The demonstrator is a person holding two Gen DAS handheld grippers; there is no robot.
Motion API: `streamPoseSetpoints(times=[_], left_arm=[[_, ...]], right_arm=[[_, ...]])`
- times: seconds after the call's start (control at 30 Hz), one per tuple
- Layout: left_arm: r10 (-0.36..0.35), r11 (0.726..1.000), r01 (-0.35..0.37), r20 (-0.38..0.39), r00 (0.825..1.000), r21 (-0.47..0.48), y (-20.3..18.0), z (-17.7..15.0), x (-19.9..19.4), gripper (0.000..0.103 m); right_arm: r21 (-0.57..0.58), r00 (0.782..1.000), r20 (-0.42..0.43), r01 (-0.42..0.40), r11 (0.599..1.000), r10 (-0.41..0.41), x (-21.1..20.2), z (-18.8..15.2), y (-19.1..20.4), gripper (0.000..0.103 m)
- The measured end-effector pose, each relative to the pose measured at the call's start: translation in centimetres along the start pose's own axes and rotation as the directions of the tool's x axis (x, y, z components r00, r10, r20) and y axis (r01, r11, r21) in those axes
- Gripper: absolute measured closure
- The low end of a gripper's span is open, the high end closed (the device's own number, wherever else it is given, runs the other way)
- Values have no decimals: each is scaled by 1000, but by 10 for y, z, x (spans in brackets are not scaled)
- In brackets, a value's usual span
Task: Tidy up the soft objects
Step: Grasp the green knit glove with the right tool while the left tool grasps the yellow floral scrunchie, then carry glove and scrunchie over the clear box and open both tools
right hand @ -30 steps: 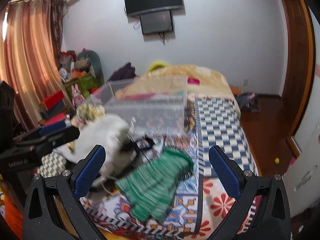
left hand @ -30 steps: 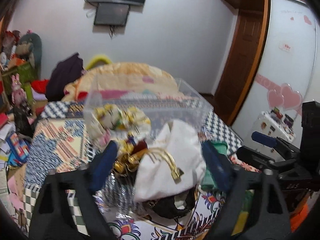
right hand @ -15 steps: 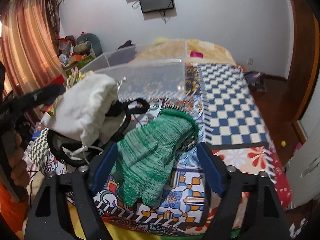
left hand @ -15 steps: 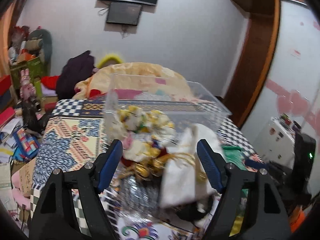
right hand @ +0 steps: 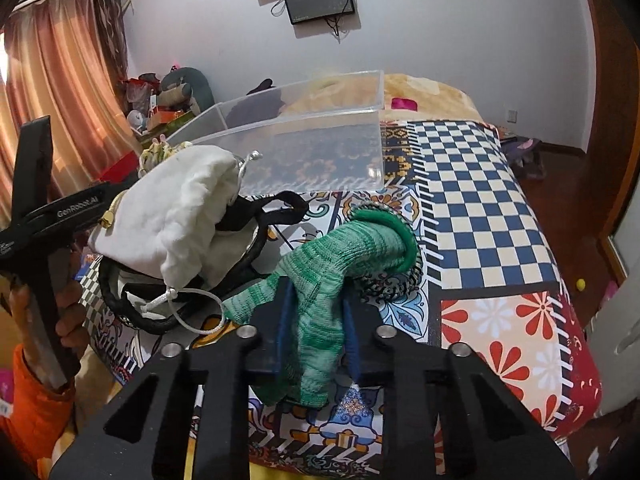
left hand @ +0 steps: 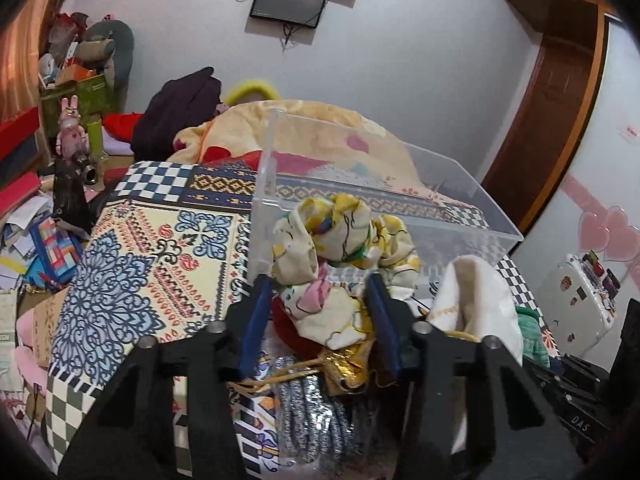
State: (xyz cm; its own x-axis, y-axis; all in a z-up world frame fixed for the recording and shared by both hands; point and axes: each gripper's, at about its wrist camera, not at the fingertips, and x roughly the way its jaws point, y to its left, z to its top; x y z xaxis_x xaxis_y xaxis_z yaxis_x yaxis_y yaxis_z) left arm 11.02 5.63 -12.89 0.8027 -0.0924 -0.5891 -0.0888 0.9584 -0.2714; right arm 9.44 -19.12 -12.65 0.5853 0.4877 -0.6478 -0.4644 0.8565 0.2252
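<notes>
My left gripper (left hand: 318, 294) is shut on a yellow and white patterned cloth (left hand: 344, 248), held just in front of the near wall of the clear plastic box (left hand: 440, 200). My right gripper (right hand: 316, 300) is shut on a green knitted glove (right hand: 336, 264) that lies on the patterned bedspread (right hand: 480, 200). A white drawstring pouch (right hand: 176, 212) sits on black straps (right hand: 256, 232) left of the glove; it also shows in the left wrist view (left hand: 476, 300). A gold pouch (left hand: 348, 372) and a silver item (left hand: 308, 412) lie under the left gripper.
The clear box (right hand: 304, 148) stands on the bed behind the pile. A rumpled blanket (left hand: 304, 124) and dark clothes (left hand: 180, 108) lie at the bed's far end. Toys and boxes (left hand: 72, 92) crowd the left side. A wooden door (left hand: 548, 112) is at the right.
Both grippers have gone from wide open to shut, the left on the patterned cloth, the right on the green glove. Both moved forward and down toward the pile.
</notes>
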Motion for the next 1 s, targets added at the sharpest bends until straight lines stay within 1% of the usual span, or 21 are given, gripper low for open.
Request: streamPoseSetpoints(times=[0.03, 0.07, 0.1, 0.17, 0.2, 0.3, 0.43, 0.67, 0.73, 0.83, 1.0], left_arm=[[-1, 1000, 1, 5, 1000, 9, -2, -1, -1, 65], [1, 1000, -1, 8, 1000, 18, -4, -2, -2, 70], [2, 1000, -2, 10, 1000, 30, -5, -3, -3, 77], [-2, 999, 2, 10, 1000, 49, -9, -4, -4, 87], [-3, 998, 2, 17, 1000, 58, -11, -5, -7, 89], [-2, 997, -1, 43, 999, 72, -16, -6, -18, 91], [-24, 997, 19, 83, 996, 68, -18, 0, -34, 93], [-36, 995, 22, 137, 990, 96, -25, 20, -52, 93], [-31, 994, 15, 156, 987, 104, -27, 27, -55, 93], [-38, 995, 20, 172, 984, 102, -28, 40, -57, 93], [-24, 994, 6, 175, 984, 106, -27, 59, -49, 93]], right_arm=[[-3, 1000, 7, 0, 1000, 0, -2, 0, 1, 88], [-8, 1000, 13, 1, 1000, -1, -4, 1, 1, 89], [-10, 1000, 21, -2, 1000, 2, -7, 2, 4, 90], [-8, 999, 38, -21, 1000, 21, -11, 4, 5, 90], [-5, 999, 44, -30, 1000, 31, -13, 5, 6, 90], [-19, 997, 75, -33, 999, 34, -20, 9, 10, 91], [-35, 993, 116, -28, 999, 31, -30, 18, 15, 91], [-72, 982, 188, 21, 997, -8, -40, 45, 16, 91], [-79, 977, 213, 40, 996, -22, -40, 55, 16, 91], [-81, 970, 241, 46, 996, -26, -37, 71, 16, 91], [-75, 958, 286, 44, 996, -21, -29, 99, 18, 91]])
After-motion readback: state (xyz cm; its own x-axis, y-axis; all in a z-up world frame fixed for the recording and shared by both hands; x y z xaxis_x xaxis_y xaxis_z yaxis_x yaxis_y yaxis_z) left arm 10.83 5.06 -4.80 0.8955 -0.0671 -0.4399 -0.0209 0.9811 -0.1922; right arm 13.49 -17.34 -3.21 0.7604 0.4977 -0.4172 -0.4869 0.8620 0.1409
